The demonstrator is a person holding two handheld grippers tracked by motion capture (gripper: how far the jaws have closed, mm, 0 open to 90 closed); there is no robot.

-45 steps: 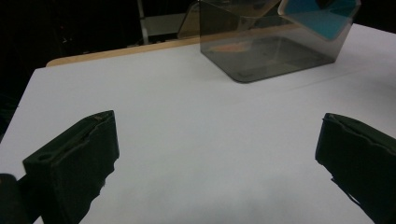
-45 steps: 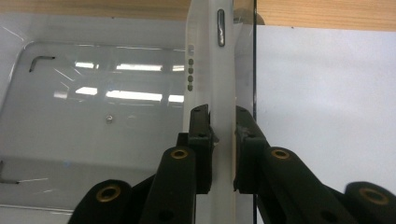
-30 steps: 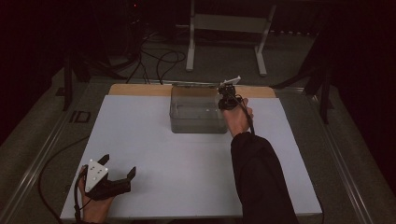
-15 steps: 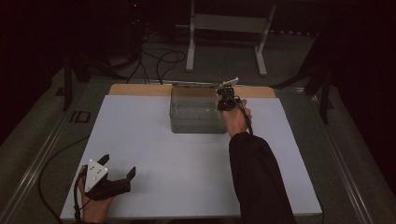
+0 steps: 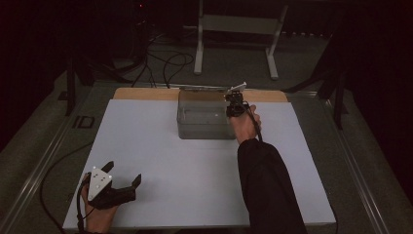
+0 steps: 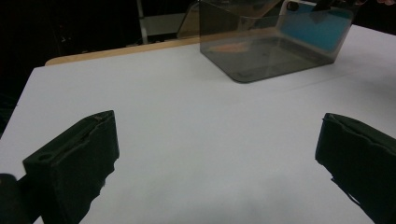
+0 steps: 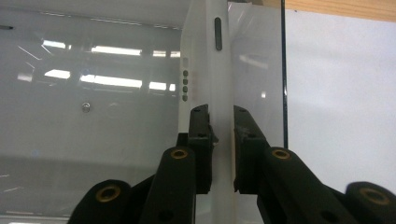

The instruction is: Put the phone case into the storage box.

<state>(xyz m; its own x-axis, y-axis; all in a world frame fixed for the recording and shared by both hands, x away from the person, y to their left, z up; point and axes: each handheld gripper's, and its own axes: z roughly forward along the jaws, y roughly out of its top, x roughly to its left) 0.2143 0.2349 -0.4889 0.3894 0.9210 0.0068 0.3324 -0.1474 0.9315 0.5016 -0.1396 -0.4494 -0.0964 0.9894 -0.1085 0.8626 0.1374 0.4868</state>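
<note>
A clear plastic box [image 5: 202, 132] stands at the far middle of the white table [image 5: 156, 146]. My right gripper [image 5: 234, 105] hangs over the box's right end, jaws pointing down into it. Its view shows it [image 7: 220, 112] shut on a slim white device [image 7: 210, 56] held edge-on, with a side button and a row of small dots, above the box floor [image 7: 93, 126]. My left gripper [image 5: 124, 171] rests at the near left corner, open and holding nothing [image 6: 217, 126]. From there the box [image 6: 261, 60] has a blue flat shape [image 6: 322, 28] at its right end.
A wooden strip [image 5: 146, 93] runs along the table's far edge. Beyond it the floor carries cables [image 5: 165, 63] and a metal stand [image 5: 238, 29]. A metal rail [image 5: 44, 161] borders the table's left side.
My right hand has edged slightly left at the box's right end, still holding the device. The left gripper has not moved.
</note>
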